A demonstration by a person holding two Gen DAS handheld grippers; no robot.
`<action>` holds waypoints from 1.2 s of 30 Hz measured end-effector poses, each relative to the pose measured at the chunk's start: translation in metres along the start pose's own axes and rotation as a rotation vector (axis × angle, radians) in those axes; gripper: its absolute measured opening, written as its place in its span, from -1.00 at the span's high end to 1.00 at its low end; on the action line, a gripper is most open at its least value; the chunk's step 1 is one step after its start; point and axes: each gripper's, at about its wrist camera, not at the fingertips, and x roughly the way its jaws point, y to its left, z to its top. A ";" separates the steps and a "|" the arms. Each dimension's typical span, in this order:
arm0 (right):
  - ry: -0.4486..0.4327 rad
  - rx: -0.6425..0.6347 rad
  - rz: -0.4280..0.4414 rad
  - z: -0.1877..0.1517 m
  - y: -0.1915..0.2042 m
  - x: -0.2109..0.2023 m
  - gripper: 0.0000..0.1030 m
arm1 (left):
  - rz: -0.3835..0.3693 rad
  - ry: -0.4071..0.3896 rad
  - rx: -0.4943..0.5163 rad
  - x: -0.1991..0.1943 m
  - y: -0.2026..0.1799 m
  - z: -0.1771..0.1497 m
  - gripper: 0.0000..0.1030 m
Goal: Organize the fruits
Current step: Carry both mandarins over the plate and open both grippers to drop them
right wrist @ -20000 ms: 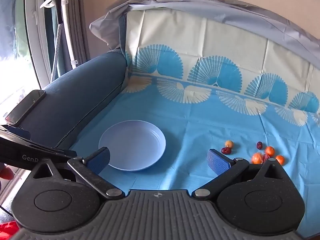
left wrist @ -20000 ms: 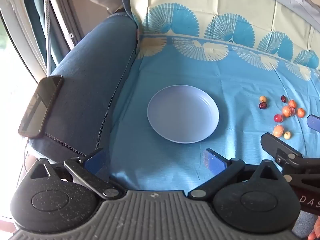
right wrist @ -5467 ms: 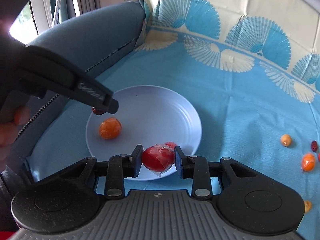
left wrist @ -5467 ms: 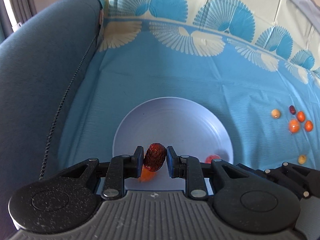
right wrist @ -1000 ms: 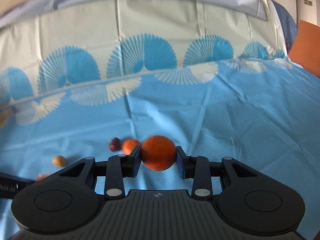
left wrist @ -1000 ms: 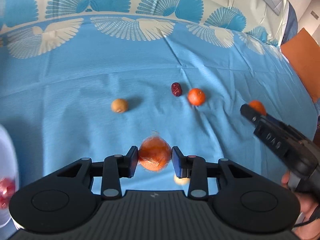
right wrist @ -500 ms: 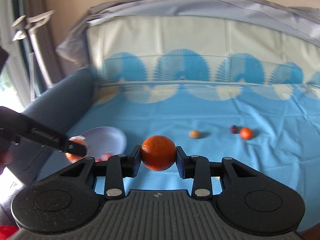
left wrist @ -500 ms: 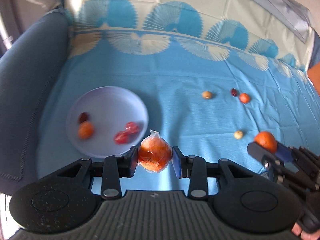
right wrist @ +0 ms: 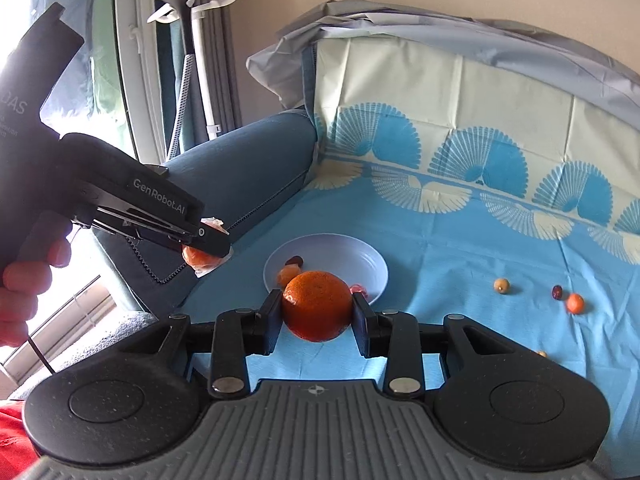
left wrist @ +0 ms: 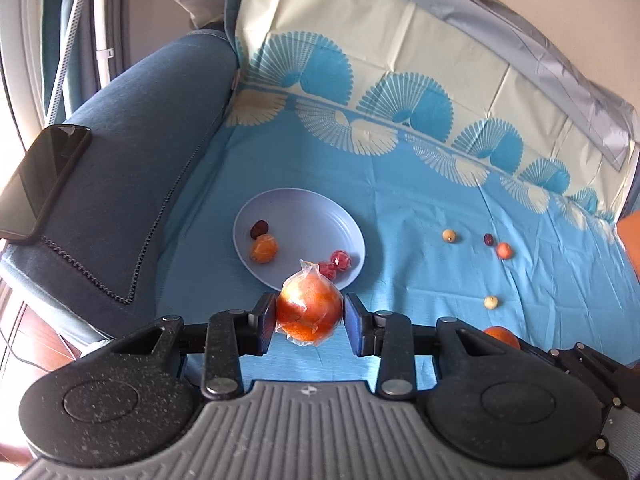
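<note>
My left gripper is shut on a plastic-wrapped orange, held above the cloth just in front of the pale blue plate. The plate holds a dark date, a small orange and two red wrapped fruits. My right gripper is shut on a bare orange, short of the plate. The left gripper shows at the left of the right wrist view. Loose fruits lie on the cloth to the right: a tan one, a date, a small orange and a pale one.
The blue patterned cloth covers a sofa seat and back. The dark blue sofa arm rises on the left with a black phone on it. A white stand and a window are behind the arm.
Both grippers have swung left from the loose fruits toward the plate, each still holding its orange. The plate now sits nearer the centre of both views.
</note>
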 end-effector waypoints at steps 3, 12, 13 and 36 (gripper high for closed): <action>-0.002 -0.033 -0.007 0.002 0.010 -0.003 0.27 | 0.004 -0.015 -0.021 -0.005 0.011 -0.001 0.22; 0.008 -0.075 -0.018 0.005 0.022 -0.002 0.27 | 0.005 -0.031 -0.062 -0.010 0.030 -0.001 0.22; 0.009 -0.075 -0.019 0.006 0.022 -0.002 0.27 | 0.006 -0.032 -0.066 -0.010 0.031 -0.001 0.22; 0.057 -0.041 -0.060 0.027 -0.007 0.054 0.27 | 0.014 -0.012 -0.067 0.032 0.043 0.027 0.22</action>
